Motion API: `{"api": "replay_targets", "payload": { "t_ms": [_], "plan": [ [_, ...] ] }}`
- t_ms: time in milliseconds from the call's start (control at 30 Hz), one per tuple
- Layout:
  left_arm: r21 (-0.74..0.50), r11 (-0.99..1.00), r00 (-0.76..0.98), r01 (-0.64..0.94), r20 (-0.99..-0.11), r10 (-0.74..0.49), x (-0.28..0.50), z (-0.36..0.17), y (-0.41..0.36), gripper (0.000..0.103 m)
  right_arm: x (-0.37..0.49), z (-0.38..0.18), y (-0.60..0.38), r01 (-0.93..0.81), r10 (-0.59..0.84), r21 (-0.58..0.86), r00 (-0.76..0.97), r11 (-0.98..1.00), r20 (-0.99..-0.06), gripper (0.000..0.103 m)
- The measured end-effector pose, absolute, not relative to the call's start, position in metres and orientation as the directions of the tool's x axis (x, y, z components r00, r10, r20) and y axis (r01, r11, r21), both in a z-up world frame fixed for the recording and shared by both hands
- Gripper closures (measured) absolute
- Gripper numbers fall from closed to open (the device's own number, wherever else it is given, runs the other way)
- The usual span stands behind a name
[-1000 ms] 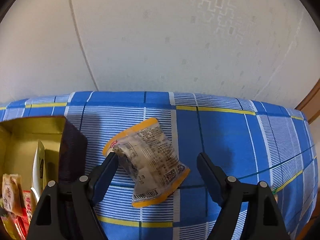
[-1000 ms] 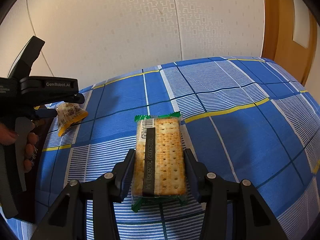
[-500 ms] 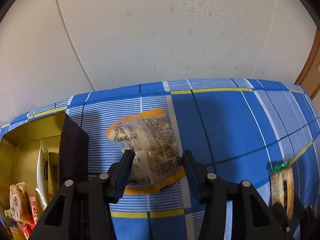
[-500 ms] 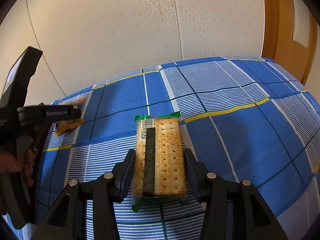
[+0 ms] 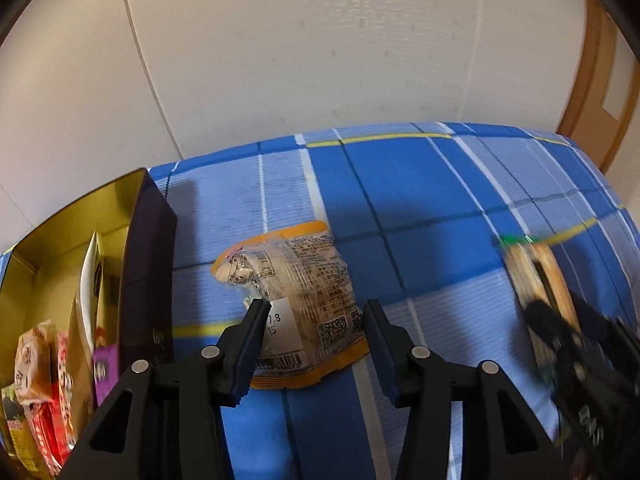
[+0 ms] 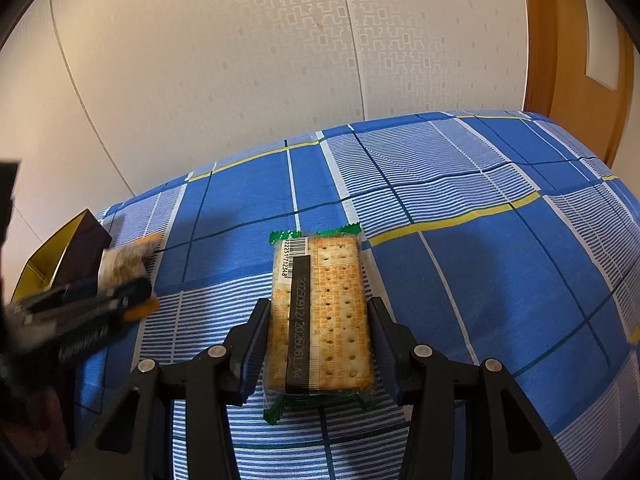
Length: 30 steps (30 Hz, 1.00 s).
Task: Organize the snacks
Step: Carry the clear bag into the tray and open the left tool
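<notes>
Two snacks on the blue plaid cloth (image 6: 460,168), w/ one claw at each.

Left claw (image 5: 312,312): jaws closing, straddling the near end of the orange-edged snack bag (image 5: 288,280), which lies flat in the centre of the left wrist view, just right of the gold-lined box (image 5: 149,256). Left pad sits on or over the bag's white label; right pad at its lower right edge. Looks like contact, but can't tell a firm pinch yet. Bag is prob. light, soft clear film, lumpy contents, slick. It'll crumple and could slide out. Best hold, imo: across the body near the sealed end, not on the thin seam alone.

Right claw (image 6: 318,312): jaws part-way apart, one either side of the cracker pack (image 6: 320,312), centre of the right wrist view, near end between the pads. Pads v. close to its long edges; can't tell whether they press. Pack is light, flat, stiff as a slab but brittle, so squeeze the long edges gently; hard grip prob. cracks the biscuits. Green crimped wrapper ends are floppy, no good to hold.

Box at lower left of the left view already holds several packets (image 5: 36,364) upright; likely the destination.
</notes>
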<state>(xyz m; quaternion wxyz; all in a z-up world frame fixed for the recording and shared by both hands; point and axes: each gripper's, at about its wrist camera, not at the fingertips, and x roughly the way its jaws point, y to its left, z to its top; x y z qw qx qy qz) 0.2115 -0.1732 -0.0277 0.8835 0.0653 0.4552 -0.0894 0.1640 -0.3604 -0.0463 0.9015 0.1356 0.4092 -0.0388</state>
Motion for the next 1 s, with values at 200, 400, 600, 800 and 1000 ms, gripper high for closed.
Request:
{"api": "replay_targets", "payload": {
  "t_ms": [200, 400, 600, 800, 1000],
  "plan": [
    [-0.060, 0.961, 0.564, 0.271, -0.799, -0.209, 0.177, -0.027, -0.164, 0.056, 0.162, -0.046, -0.362, 0.182, 0.054, 0.233, 0.669, 0.955, -0.742, 0.055],
    [-0.109, 0.947, 0.560, 0.301, -0.784, -0.269, 0.150, -0.026, -0.156, 0.057, 0.161, -0.047, -0.366, 0.183, 0.075, 0.267, 0.679, 0.946, -0.731, 0.056],
    [-0.149, 0.932, 0.557, 0.331, -0.766, -0.321, 0.125, -0.023, -0.147, 0.057, 0.154, -0.047, -0.363, 0.153, 0.126, 0.312, 0.687, 0.938, -0.716, 0.056],
    [-0.197, 0.912, 0.568, 0.359, -0.729, -0.381, 0.103, -0.017, -0.136, 0.058, 0.148, -0.049, -0.364, 0.145, 0.162, 0.358, 0.697, 0.922, -0.698, 0.056],
    [-0.259, 0.891, 0.584, 0.372, -0.681, -0.442, 0.092, -0.003, -0.122, 0.058, 0.145, -0.049, -0.362, 0.139, 0.157, 0.347, 0.698, 0.928, -0.699, 0.056]
  ]
}}
